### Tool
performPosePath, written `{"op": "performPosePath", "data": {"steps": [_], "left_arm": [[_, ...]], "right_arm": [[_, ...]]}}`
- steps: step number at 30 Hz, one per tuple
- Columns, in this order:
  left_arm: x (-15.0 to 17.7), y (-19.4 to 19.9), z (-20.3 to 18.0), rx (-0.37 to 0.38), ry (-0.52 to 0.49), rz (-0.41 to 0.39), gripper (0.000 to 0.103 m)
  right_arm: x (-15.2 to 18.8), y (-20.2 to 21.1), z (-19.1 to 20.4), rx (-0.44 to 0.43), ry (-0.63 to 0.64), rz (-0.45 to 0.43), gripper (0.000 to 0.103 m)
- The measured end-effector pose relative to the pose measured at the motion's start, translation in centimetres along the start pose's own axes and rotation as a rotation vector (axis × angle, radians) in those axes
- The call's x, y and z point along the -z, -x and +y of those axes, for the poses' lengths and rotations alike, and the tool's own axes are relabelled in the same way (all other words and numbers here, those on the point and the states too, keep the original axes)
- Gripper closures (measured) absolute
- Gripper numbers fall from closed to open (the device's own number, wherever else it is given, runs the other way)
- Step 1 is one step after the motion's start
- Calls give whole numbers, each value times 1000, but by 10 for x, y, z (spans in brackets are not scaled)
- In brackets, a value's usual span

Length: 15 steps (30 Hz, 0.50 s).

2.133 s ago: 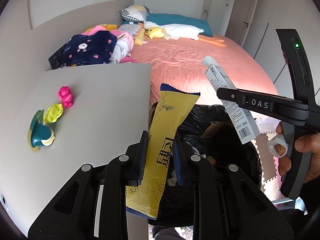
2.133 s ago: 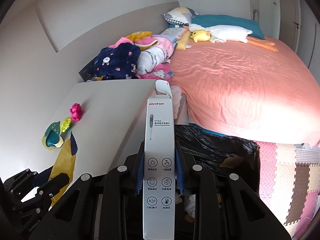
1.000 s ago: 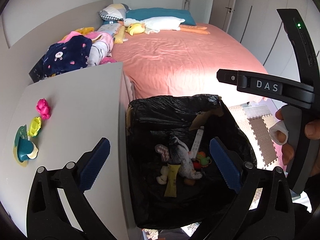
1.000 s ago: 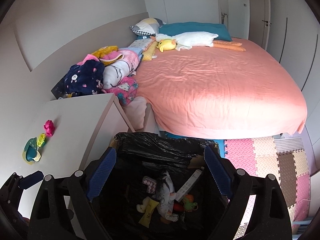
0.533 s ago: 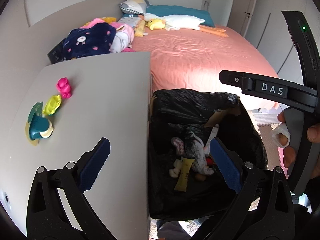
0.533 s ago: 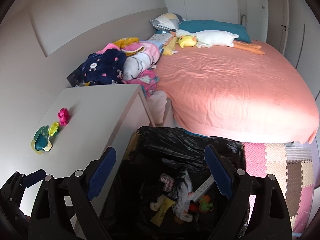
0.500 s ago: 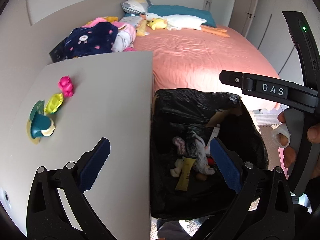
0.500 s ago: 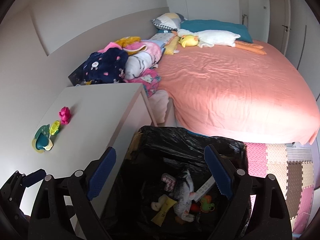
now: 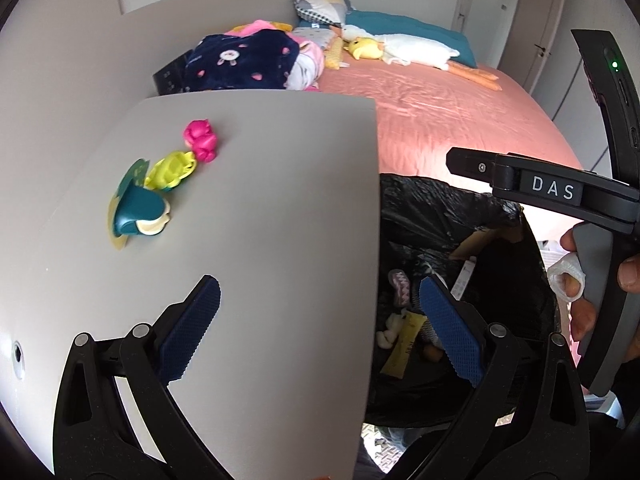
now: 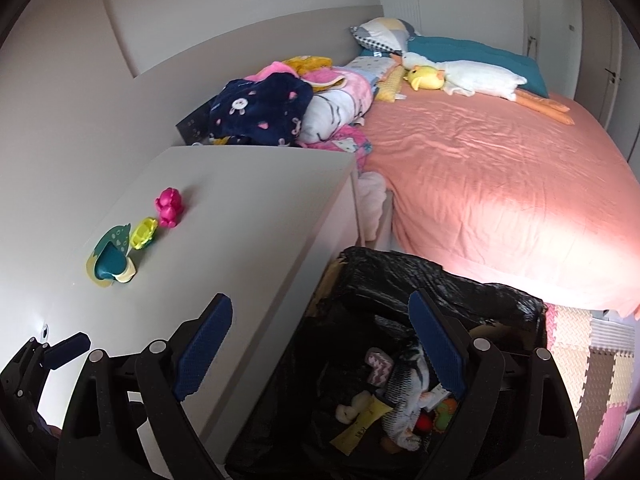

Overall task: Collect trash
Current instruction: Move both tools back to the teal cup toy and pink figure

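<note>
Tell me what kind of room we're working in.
Most likely a bedroom, probably a child's: a large bed with a salmon-pink sheet, a white goose plush toy by the pillows, and small plastic toys on a white cabinet.

A pink toy (image 10: 169, 207), a yellow toy (image 10: 144, 233) and a teal toy (image 10: 110, 258) sit in a row on the pale table (image 10: 248, 216). Beyond it a bed (image 10: 500, 168) with a salmon sheet carries a heap of clothes (image 10: 288, 108), pillows (image 10: 384, 34) and a plush duck (image 10: 460, 76). Foam mats (image 10: 588, 356) cover the floor beside the bed.
</note>
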<state>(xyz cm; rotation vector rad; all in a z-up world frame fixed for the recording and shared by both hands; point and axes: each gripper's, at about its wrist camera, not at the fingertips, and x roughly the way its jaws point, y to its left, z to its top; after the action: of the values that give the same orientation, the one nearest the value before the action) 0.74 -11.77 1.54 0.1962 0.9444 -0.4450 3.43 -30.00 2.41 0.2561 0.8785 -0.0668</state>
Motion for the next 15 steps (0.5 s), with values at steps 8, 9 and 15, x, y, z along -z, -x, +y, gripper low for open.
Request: {"op": "performPosePath", "data": {"steps": [8,9,15], "left_arm": [[5,3,24,-34,66,-7,6],[6,3,26,-39,71,-9,6],[10,1,46,-74,103,-6,6]], "right_arm": [[-4,-10,27,-35,57,17,13],[-5,-11,29,-39,62,18,13],[-9,-21,47,-73,85,24,13]]}}
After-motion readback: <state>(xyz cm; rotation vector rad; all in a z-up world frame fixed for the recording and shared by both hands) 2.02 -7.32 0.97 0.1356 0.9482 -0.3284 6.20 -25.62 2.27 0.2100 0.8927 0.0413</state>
